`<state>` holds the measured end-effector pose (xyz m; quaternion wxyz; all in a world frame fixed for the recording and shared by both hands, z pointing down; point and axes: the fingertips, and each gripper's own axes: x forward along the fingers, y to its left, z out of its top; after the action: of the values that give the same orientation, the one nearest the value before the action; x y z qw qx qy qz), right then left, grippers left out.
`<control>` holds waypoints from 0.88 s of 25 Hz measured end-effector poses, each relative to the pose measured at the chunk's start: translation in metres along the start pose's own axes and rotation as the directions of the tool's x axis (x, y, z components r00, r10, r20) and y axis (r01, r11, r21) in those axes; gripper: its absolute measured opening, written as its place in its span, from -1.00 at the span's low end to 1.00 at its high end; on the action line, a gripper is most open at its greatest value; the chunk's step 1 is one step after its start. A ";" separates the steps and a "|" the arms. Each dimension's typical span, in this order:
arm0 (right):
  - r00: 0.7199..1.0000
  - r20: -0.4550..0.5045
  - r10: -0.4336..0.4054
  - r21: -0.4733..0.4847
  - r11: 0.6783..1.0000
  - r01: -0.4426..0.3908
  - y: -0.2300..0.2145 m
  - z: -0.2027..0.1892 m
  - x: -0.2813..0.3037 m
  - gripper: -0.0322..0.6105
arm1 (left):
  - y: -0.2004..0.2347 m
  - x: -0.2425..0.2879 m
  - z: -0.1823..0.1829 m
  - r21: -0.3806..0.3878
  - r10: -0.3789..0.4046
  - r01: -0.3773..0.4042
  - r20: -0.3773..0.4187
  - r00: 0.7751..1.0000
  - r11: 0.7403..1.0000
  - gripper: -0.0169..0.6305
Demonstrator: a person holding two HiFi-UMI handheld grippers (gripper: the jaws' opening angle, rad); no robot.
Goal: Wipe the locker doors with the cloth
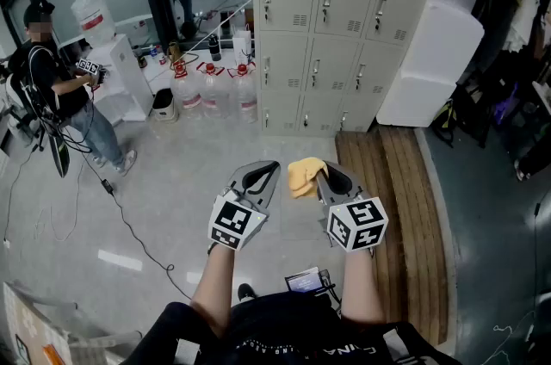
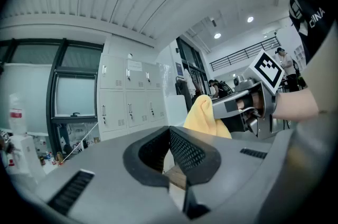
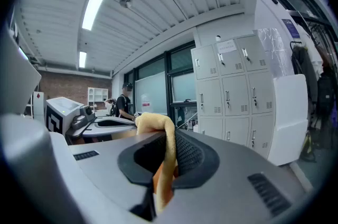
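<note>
Pale grey floor fills your head view, with the bank of lockers (image 1: 344, 19) standing at twelve to one o'clock, doors closed. A row of water bottles (image 1: 215, 88) sits at eleven o'clock beside the lockers' foot, and a person (image 1: 60, 88) stands at ten o'clock, well apart from you. A wooden platform (image 1: 392, 208) runs along the floor at two o'clock, and a white slab (image 1: 430, 62) leans by the lockers above it. Both tools are held out low in front of you, side by side and well short of the lockers. Your right gripper (image 1: 331, 176) has the yellow cloth (image 1: 306, 176) bunched at its tip, toward the left gripper (image 1: 263, 174).

Your left gripper view shows its jaws brought together with nothing caught between them; only a sliver of floor shows below the pads. At two o'clock the right gripper (image 2: 248, 104) appears, and the cloth (image 2: 203, 117) hangs from its tip. The lockers (image 2: 129, 93) stand in the distance at eleven o'clock.

Your right gripper view shows its jaws clamped on the cloth (image 3: 161, 133), which is pinched in a thin fold between the pads and curls over the top toward ten o'clock. The lockers (image 3: 237, 91) rise at two o'clock, not touched by the cloth, with the white slab (image 3: 288, 117) at three o'clock. The left gripper (image 3: 100, 122) lies at nine o'clock, and the person (image 3: 124, 106) stands far behind it.
</note>
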<state>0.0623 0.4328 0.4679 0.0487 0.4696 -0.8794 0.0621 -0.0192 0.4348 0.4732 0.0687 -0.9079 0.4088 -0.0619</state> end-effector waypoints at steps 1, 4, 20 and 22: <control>1.000 0.000 0.002 -0.003 1.000 -0.002 0.002 0.000 0.000 -0.74 | 0.001 -0.001 -0.001 -0.004 0.002 -0.002 0.001 1.000 1.000 -0.88; 1.000 0.006 0.011 0.002 1.000 -0.011 0.009 0.001 0.000 -0.74 | 0.002 -0.003 -0.003 -0.016 -0.001 0.001 0.005 1.000 1.000 -0.88; 0.999 0.040 0.037 0.027 0.999 -0.038 0.015 0.003 0.001 -0.74 | -0.005 -0.003 -0.007 0.026 -0.041 0.041 0.007 0.999 0.999 -0.88; 0.998 0.045 0.039 0.039 0.998 -0.040 0.013 0.003 0.002 -0.74 | -0.004 -0.001 -0.007 0.022 -0.045 0.044 0.014 0.999 0.999 -0.88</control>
<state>0.0503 0.4382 0.4641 0.0184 0.4542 -0.8879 0.0703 -0.0178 0.4379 0.4805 0.0803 -0.9164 0.3873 -0.0613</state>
